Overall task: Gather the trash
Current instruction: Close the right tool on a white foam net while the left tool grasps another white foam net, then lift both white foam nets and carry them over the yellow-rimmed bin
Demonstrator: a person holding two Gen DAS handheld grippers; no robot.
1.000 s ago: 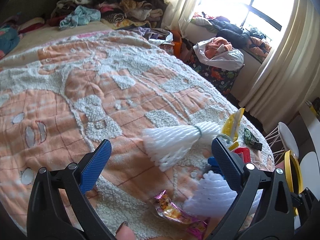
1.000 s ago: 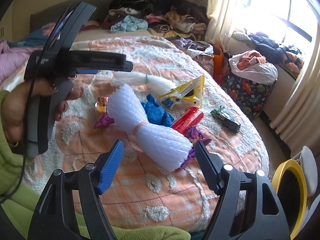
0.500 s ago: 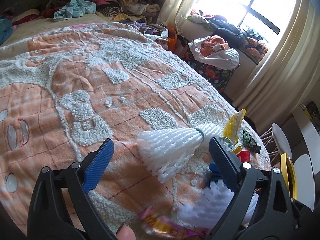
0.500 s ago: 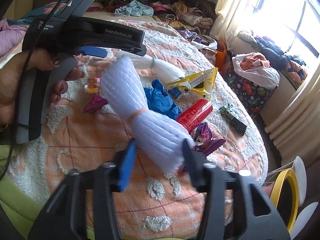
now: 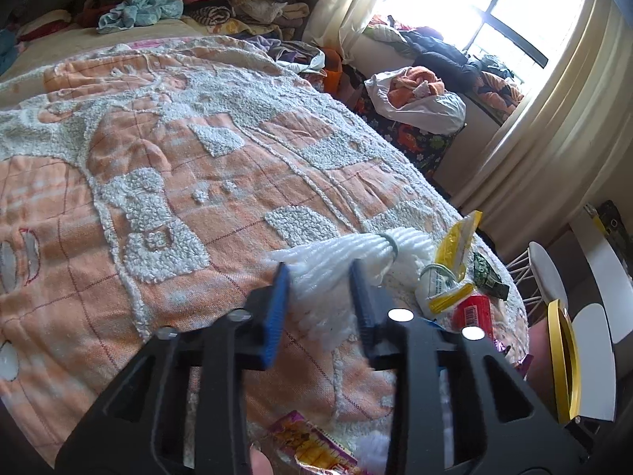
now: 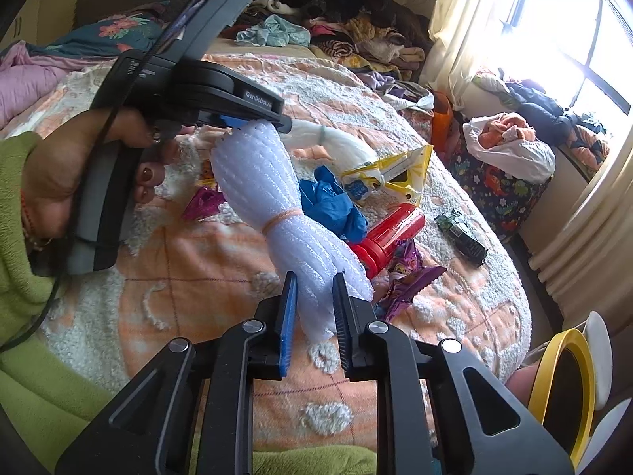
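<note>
My left gripper (image 5: pixel 318 277) has its jaws closing, and the blue pads press the fanned end of a white foam-net bundle (image 5: pixel 356 249) tied with a grey band, which lies on the orange bedspread (image 5: pixel 158 166). The right gripper (image 6: pixel 314 289) is closing too, squeezing the lower end of a second foam-net bundle (image 6: pixel 273 198) tied with an orange band; that bundle slants up and left. In the right wrist view a hand holds the left gripper (image 6: pixel 261 122) over the first bundle (image 6: pixel 340 142).
Loose trash lies right of the bundles: a yellow packet (image 6: pixel 395 170), a blue glove (image 6: pixel 332 206), a red canister (image 6: pixel 391 233), purple wrappers (image 6: pixel 411 277), a dark green packet (image 6: pixel 461 233). A candy wrapper (image 5: pixel 312 447) lies under the left gripper. A yellow-rimmed bin (image 6: pixel 554 376) stands beside the bed.
Both grippers went from wide open to closed on their foam-net bundles. The right one's bundle has tipped more upright.
</note>
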